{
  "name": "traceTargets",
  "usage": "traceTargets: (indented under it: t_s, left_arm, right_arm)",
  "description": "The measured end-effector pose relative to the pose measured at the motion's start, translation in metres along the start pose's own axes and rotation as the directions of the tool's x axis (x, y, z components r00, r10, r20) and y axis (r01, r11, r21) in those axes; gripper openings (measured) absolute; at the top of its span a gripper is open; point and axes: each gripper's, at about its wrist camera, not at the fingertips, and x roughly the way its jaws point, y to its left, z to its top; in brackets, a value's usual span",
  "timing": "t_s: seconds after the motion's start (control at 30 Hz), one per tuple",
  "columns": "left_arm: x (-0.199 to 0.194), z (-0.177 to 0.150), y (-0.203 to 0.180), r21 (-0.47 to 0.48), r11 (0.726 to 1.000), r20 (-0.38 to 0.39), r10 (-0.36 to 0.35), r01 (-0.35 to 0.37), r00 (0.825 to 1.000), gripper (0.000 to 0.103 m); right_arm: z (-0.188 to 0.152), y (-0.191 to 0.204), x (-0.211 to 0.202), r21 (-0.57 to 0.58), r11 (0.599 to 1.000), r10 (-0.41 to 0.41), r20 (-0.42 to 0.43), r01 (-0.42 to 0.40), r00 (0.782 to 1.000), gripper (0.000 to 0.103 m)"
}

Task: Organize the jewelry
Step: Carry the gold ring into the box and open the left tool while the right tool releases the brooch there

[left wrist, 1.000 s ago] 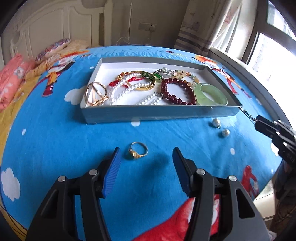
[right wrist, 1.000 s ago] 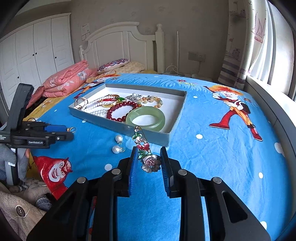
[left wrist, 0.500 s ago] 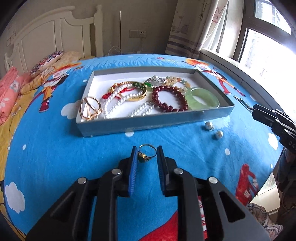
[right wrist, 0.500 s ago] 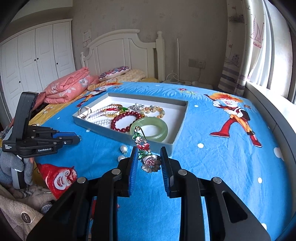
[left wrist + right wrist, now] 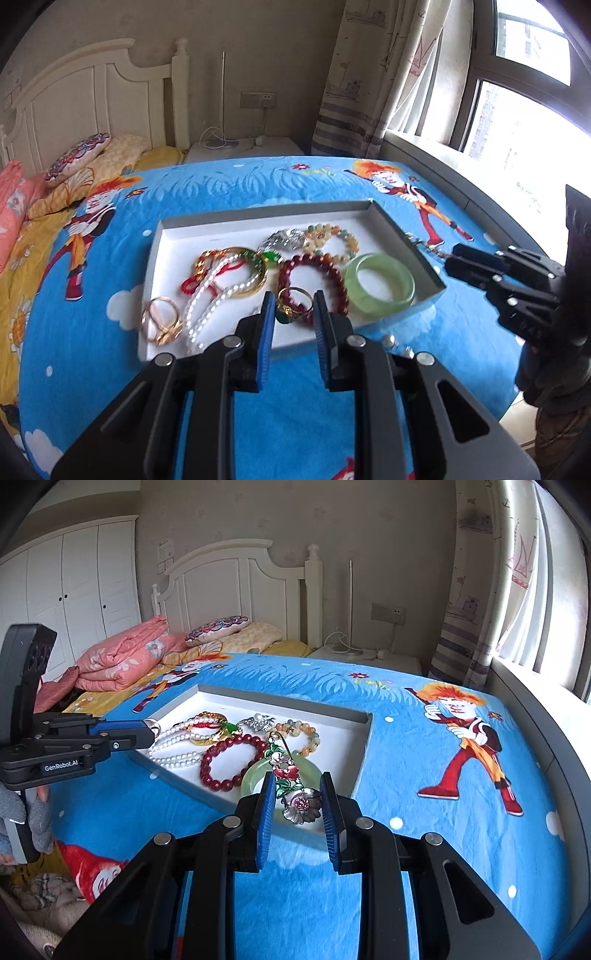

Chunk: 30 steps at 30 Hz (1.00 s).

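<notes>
While the left hand-held gripper (image 5: 293, 310) pinches the gold ring (image 5: 293, 306) above the tray (image 5: 258, 216) on the bed (image 5: 92, 332), the delivery step is under way; next it likely lowers and spreads. In the right view, the right hand-held gripper (image 5: 297, 797) pinches a flower brooch (image 5: 301, 805) over the tray's near corner, awaiting release inside.

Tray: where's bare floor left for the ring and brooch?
Free: the tray's far strip along the back wall, and the right end beyond the jade bangle. Crowded: left and middle, pearls through red beads.
</notes>
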Motion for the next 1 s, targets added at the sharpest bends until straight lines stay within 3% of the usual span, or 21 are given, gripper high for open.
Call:
traceTargets:
  t_s: [0.23, 0.5, 0.83, 0.93, 1.0]
  left_arm:
    - [0.037, 0.021, -0.008, 0.007, 1.000, -0.028, -0.017, 0.017, 0.999, 0.020]
    - [0.085, 0.024, -0.010, 0.005, 1.000, -0.108, -0.005, 0.006, 0.994, 0.020]
    - [0.111, 0.018, -0.005, 0.005, 1.000, -0.168, -0.001, 0.001, 0.986, 0.021]
    - [0.108, 0.018, -0.002, -0.010, 0.999, -0.158, -0.050, 0.049, 0.986, 0.038]
    - [0.103, 0.017, -0.001, -0.019, 0.998, -0.138, -0.064, 0.062, 0.988, 0.055]
  right_arm:
    - [0.024, -0.011, 0.040, 0.044, 0.999, -0.013, -0.049, 0.015, 0.999, 0.025]
    - [0.040, -0.022, 0.075, 0.075, 0.995, -0.056, -0.105, 0.064, 0.993, 0.025]
    - [0.037, -0.024, 0.113, 0.060, 0.983, -0.157, -0.205, 0.172, 0.966, 0.025]
    - [0.036, -0.021, 0.114, 0.031, 0.979, -0.192, -0.199, 0.203, 0.961, 0.027]
    - [0.035, -0.020, 0.112, 0.029, 0.982, -0.180, -0.194, 0.189, 0.964, 0.042]
